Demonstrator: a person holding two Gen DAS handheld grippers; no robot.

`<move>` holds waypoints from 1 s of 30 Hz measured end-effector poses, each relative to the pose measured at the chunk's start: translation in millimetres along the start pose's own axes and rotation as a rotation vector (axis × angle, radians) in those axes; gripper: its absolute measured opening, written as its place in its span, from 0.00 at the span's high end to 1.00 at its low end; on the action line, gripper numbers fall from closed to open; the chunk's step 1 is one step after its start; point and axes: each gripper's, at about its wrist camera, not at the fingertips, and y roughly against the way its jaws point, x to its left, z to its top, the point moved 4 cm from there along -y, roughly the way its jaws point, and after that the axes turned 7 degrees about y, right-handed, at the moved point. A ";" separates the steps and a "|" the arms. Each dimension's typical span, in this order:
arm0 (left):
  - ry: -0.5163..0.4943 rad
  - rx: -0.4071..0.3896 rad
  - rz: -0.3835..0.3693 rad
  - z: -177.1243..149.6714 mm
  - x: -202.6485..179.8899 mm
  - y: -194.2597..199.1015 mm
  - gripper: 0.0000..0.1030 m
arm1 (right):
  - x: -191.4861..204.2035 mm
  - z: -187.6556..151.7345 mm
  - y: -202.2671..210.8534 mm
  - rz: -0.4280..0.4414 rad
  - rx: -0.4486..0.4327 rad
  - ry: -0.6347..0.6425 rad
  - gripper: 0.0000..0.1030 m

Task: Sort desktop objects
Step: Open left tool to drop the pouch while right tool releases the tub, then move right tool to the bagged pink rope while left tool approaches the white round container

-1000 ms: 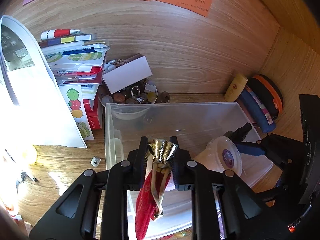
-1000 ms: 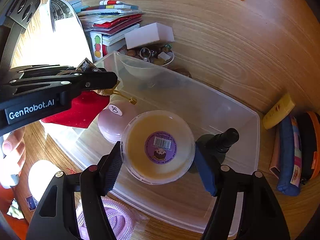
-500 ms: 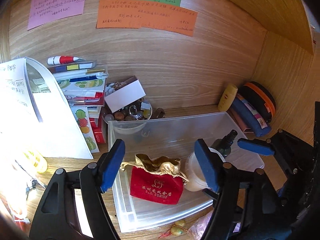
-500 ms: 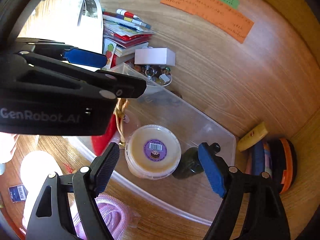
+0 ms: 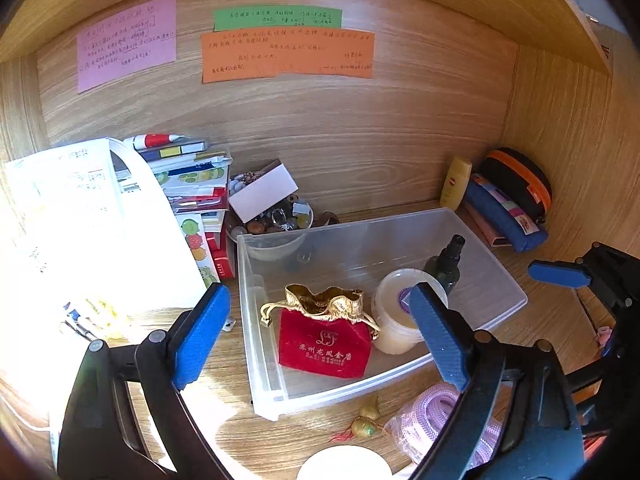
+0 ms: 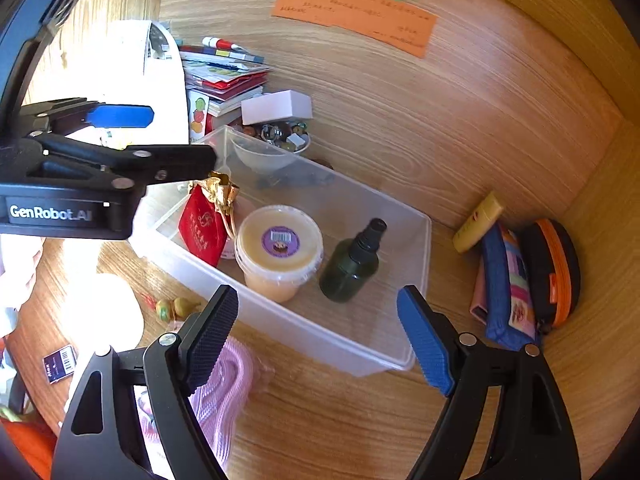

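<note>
The clear plastic bin (image 5: 496, 280) fills the middle of both views, its long axis running from lower left to upper right in the left wrist picture. Inside it are seen a tub with a purple label (image 6: 280, 248), a red pouch with a gold top (image 5: 324, 344) leaning against that tub, and a dark spray bottle (image 6: 352, 264). Still outside, at the lower edge of the frame in front of the bin, lie a pink cord bundle (image 5: 436, 404) and a small gourd charm (image 5: 364, 424). The left gripper (image 5: 316, 340) and right gripper (image 6: 316, 340) are both spread wide and empty. The cord is judged nearer the right one, just beside its left finger. A small dark card (image 6: 60, 364) is shown only in the right wrist view.
</note>
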 end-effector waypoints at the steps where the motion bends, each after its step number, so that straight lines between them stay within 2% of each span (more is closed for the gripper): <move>1: -0.005 -0.006 0.005 -1.7 0.0 4.2 0.10 | -1.6 -2.3 2.3 0.005 0.000 -0.009 0.22; 7: -0.038 -0.011 0.020 -16.4 2.4 25.2 0.09 | -5.1 -15.8 14.6 0.070 0.005 -0.084 0.19; 12: -0.067 0.010 0.041 -36.4 7.2 34.4 0.09 | 9.2 -25.5 13.4 0.151 0.034 -0.122 0.19; 20: -0.072 0.062 0.067 -71.8 23.3 45.9 0.09 | 53.3 -37.9 -7.9 0.303 0.110 -0.149 0.19; 24: -0.073 0.098 0.057 -89.8 28.9 51.3 0.09 | 66.7 -47.0 -25.3 0.306 0.167 -0.134 0.19; 30: -0.095 0.143 0.033 -112.7 22.5 47.0 0.09 | 64.9 -62.7 -39.9 0.379 0.214 -0.216 0.19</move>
